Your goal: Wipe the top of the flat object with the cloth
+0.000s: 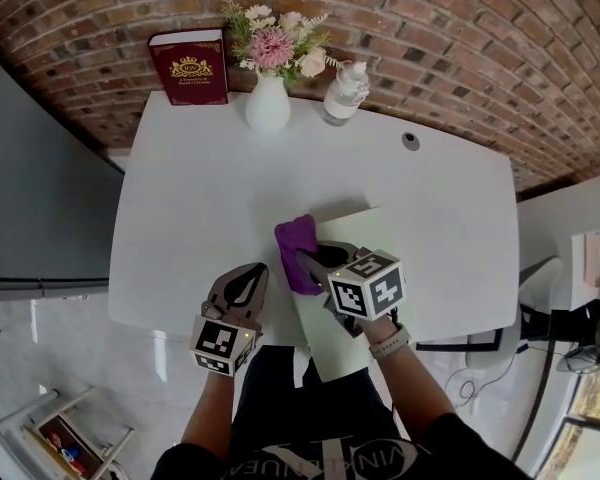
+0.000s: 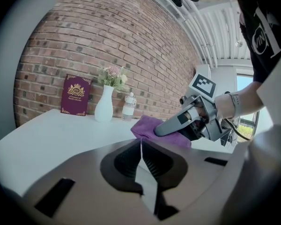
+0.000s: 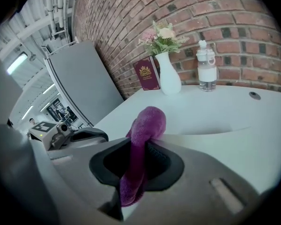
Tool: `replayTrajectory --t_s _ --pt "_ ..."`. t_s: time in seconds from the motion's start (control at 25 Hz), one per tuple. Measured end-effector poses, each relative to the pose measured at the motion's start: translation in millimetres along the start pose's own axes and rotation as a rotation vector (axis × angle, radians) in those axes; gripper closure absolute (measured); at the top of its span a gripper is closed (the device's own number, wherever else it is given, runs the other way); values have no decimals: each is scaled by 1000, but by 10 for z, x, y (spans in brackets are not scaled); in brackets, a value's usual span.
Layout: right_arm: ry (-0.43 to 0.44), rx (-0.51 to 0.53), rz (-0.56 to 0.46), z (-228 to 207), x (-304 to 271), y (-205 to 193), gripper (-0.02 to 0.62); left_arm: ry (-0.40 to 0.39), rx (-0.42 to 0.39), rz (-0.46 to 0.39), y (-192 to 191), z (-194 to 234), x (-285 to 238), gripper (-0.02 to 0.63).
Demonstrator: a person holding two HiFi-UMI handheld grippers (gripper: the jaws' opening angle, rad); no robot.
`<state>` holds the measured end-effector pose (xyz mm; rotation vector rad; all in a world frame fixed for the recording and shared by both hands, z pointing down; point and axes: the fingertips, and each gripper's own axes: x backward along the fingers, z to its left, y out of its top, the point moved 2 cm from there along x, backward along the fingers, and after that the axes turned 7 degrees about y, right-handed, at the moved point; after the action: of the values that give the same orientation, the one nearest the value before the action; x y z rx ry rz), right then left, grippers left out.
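1. I look steeply down on a white table [image 1: 180,218] with a pale flat board [image 1: 352,228] lying on it. The board's near end reaches over the table's front edge.
2. My right gripper [image 1: 305,258] is over the board's far left part. Its jaws are clamped on a purple cloth [image 1: 295,243].
3. In the right gripper view, a thick fold of the cloth [image 3: 143,139] runs up between the jaws and bulges out past their tips.
4. From above, the bunched cloth overlaps the board's far left corner. I cannot tell how firmly it presses on the board.
5. My left gripper [image 1: 255,270] is just left of the board, apart from it, near the table's front edge.
6. The left gripper view shows that gripper's [image 2: 141,142] jaws closed together with nothing between them.
7. Well beyond the board's far end, against a brick wall, stands a white vase [image 1: 268,106] of flowers [image 1: 278,43].
8. A dark red book [image 1: 189,67] stands upright beyond the board and off to its left.
9. A clear bottle [image 1: 344,92] stands straight beyond the board's far end.
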<state>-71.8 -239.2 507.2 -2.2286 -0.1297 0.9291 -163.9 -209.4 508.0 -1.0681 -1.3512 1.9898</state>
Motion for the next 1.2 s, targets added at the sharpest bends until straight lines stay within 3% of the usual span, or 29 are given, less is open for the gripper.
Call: replayTrajectory --t_s 0.84,1.2 --pt "-264 -95 -48 -978 777 -91 532 -30 7 15 -120 26 106 592" --pt "-328 -101 -78 -1216 1037 -84 532 -39 0 11 -99 -101 107 592"
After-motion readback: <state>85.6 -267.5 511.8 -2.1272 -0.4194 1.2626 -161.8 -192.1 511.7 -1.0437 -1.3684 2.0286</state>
